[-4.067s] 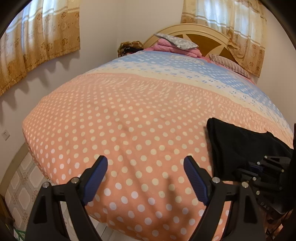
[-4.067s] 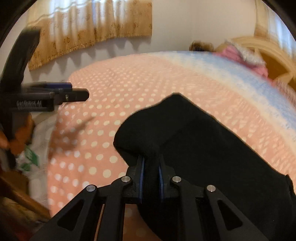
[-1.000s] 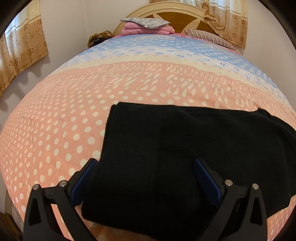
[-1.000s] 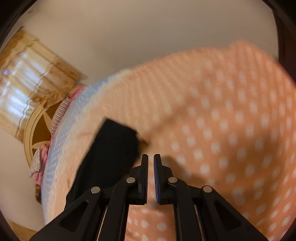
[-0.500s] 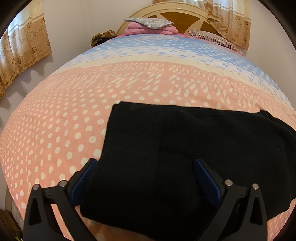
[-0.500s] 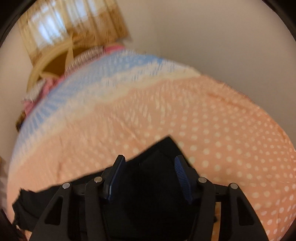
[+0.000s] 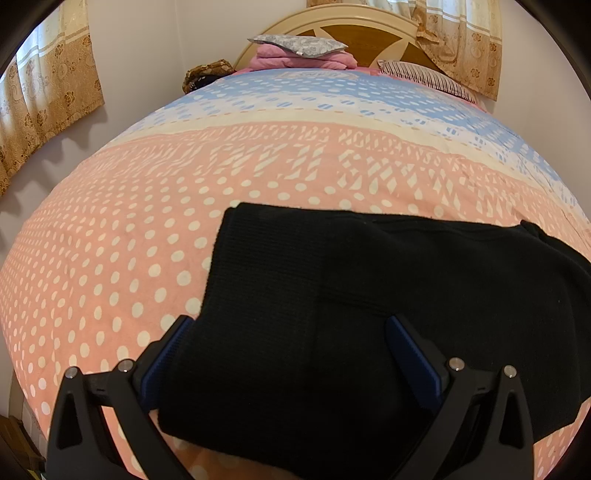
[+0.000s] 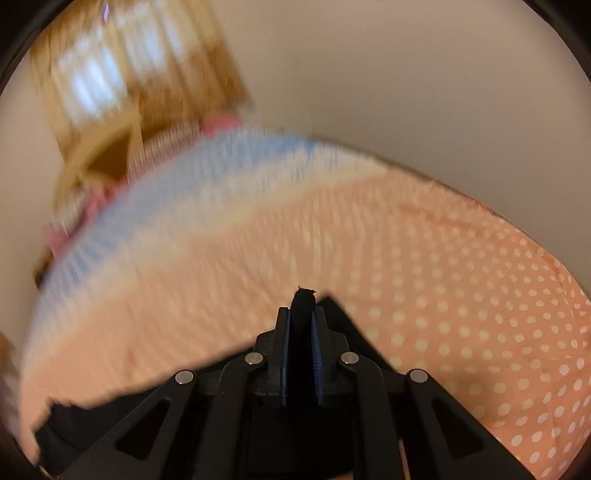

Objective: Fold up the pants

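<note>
Black knit pants (image 7: 369,295) lie in a wide folded band across the near part of the bed. My left gripper (image 7: 291,347) is open, its blue-padded fingers (image 7: 410,350) spread over the pants' near left end without pinching them. In the blurred right wrist view, my right gripper (image 8: 302,321) is shut on an edge of the black pants (image 8: 303,301), which stick up between the pads.
The bed has a peach polka-dot and blue quilt (image 7: 147,221). Pink folded bedding and a grey pillow (image 7: 299,48) sit by the wooden headboard (image 7: 354,29). Curtains (image 7: 48,85) hang at left and right. A plain wall (image 8: 424,92) is beyond the bed's right side.
My right gripper, open over the pants' end half a second ago, has shut on the fabric edge and is moving. The left gripper has stayed open over the pants.
</note>
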Available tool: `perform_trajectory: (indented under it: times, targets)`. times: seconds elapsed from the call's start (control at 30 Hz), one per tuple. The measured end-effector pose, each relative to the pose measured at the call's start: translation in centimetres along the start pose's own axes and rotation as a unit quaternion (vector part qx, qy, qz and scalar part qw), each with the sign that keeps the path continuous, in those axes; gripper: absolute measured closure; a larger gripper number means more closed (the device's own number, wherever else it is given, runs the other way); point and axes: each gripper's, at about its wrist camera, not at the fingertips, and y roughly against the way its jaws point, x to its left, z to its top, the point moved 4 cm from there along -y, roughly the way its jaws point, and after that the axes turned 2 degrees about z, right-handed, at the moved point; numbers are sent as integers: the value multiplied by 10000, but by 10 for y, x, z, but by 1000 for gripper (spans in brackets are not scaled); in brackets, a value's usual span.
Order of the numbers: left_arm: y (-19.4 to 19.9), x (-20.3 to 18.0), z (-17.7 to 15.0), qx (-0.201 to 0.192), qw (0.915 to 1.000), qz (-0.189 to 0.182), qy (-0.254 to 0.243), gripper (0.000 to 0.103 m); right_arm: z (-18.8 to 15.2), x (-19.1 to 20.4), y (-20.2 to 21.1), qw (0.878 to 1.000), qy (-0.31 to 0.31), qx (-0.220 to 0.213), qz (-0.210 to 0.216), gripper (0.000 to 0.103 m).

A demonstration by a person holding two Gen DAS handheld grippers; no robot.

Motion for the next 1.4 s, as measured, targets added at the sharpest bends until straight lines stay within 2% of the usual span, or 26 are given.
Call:
perform_trajectory:
  times: [0.1, 0.23, 0.33, 0.4, 0.47, 0.53, 0.6, 0.63, 0.67, 0.73, 0.83, 0.87, 0.93, 0.97, 1.03, 1.13, 1.23, 1.33, 1.4]
  targets:
    - [0, 0, 0, -11, 10000, 12, 6, 0, 13, -14, 8, 9980, -496, -395, 55, 94]
    - [1, 0, 0, -24, 10000, 24, 13, 0, 4, -44, -22, 9904, -1359, -219, 90, 94]
    - [1, 0, -1, -33, 10000, 8, 24, 0, -6, -64, -60, 9853, -1684, 70, -270, 94]
    - [2, 0, -2, -46, 10000, 5, 33, 0, -5, -74, -68, 9824, -1866, 18, -102, 94]
    - [2, 0, -2, -48, 10000, 1, 42, 0, 1, -88, -62, 9737, -2276, 18, 104, 94]
    - [3, -1, -3, -51, 10000, 6, 47, 0, 0, -95, -42, 9674, -2524, -218, 10, 94]
    - [3, -1, -3, -58, 10000, 11, 46, 0, -2, -73, -21, 9766, -2120, -346, 61, 94]
    - [3, -1, -3, -60, 10000, 15, 50, 0, -6, -45, -17, 9854, -1649, -167, 401, 94]
    - [3, -2, -3, -63, 10000, 22, 46, 0, -13, -17, -15, 9885, -1279, 57, 809, 94]
    - [4, -2, -3, -87, 9999, 47, 39, 0, -30, 41, -15, 9853, -681, 488, 1491, 94]
    - [8, -3, -4, -144, 9998, 96, 25, 0, -63, 128, -25, 9669, 288, 1160, 2254, 94]
    - [10, -3, -4, -163, 9998, 125, 24, 0, -81, 165, -33, 9549, 687, 1501, 2470, 94]
    - [16, -5, -5, -157, 9998, 143, 52, 0, -107, 209, -42, 9381, 1090, 1921, 2667, 94]
    - [22, -7, -6, -177, 9998, 87, 31, 0, -125, 239, -44, 9226, 1367, 2168, 2884, 94]
    - [35, -16, -7, -291, 9995, 12, -149, 0, -150, 279, -37, 9022, 1793, 2346, 3145, 94]
    - [56, -33, -4, -603, 9969, -149, -488, 0, -173, 320, -33, 8884, 2297, 2351, 3206, 93]
    - [70, -52, 0, -842, 9925, -371, -802, 0, -194, 341, -37, 8831, 2601, 2408, 3075, 93]
    - [63, -65, -3, -779, 9902, -493, -1050, 0, -215, 339, -31, 8750, 2750, 2569, 3045, 93]
    - [51, -69, -9, -617, 9905, -460, -1143, 0, -215, 336, -29, 8742, 2832, 2514, 3039, 93]
